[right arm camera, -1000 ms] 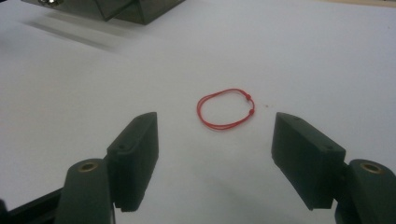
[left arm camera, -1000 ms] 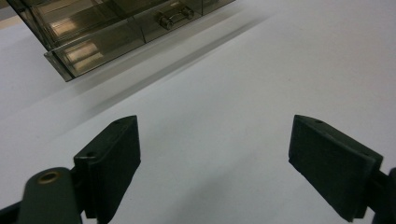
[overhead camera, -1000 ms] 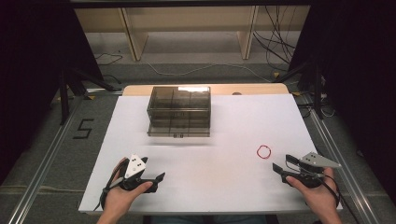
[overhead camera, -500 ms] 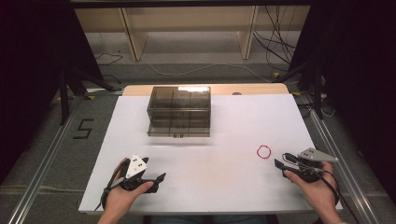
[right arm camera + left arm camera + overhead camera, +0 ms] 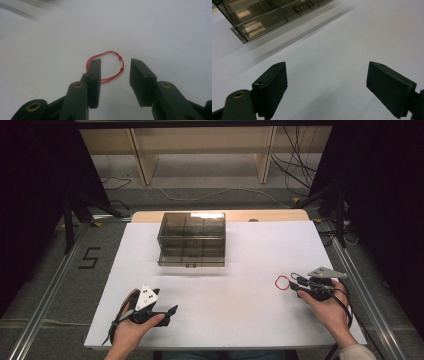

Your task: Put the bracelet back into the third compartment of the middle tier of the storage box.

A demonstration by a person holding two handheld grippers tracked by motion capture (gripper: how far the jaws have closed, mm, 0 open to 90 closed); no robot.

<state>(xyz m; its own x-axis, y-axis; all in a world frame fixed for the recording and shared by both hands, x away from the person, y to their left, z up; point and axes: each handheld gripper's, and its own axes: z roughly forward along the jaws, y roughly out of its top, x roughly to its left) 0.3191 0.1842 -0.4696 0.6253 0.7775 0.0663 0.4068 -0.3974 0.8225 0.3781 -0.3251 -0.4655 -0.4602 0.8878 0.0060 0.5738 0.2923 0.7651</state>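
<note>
A thin red string loop [image 5: 110, 65] with two small knots lies flat on the white table sheet [image 5: 240, 310]; from above the red loop [image 5: 282, 282] sits at the right. My right gripper [image 5: 115, 65] reaches over it from the right, its jaws half apart and just closing, the loop partly between them and the left pad over its near side, nothing pressed. In the high view the right gripper [image 5: 295, 284] is at the loop's edge. My left gripper [image 5: 170, 312] rests low near the front left, jaws wide open [image 5: 325, 77] with bare sheet between.
A smoky clear plastic drawer box [image 5: 192, 240] stands at the back middle of the sheet; the left gripper view shows the drawer box [image 5: 269, 15] with its small handles ahead. Metal rails run along both sides of the table. Cables lie on the floor behind.
The right gripper has slid left toward the red loop and its jaws have narrowed from wide open. The left hand has not moved.
</note>
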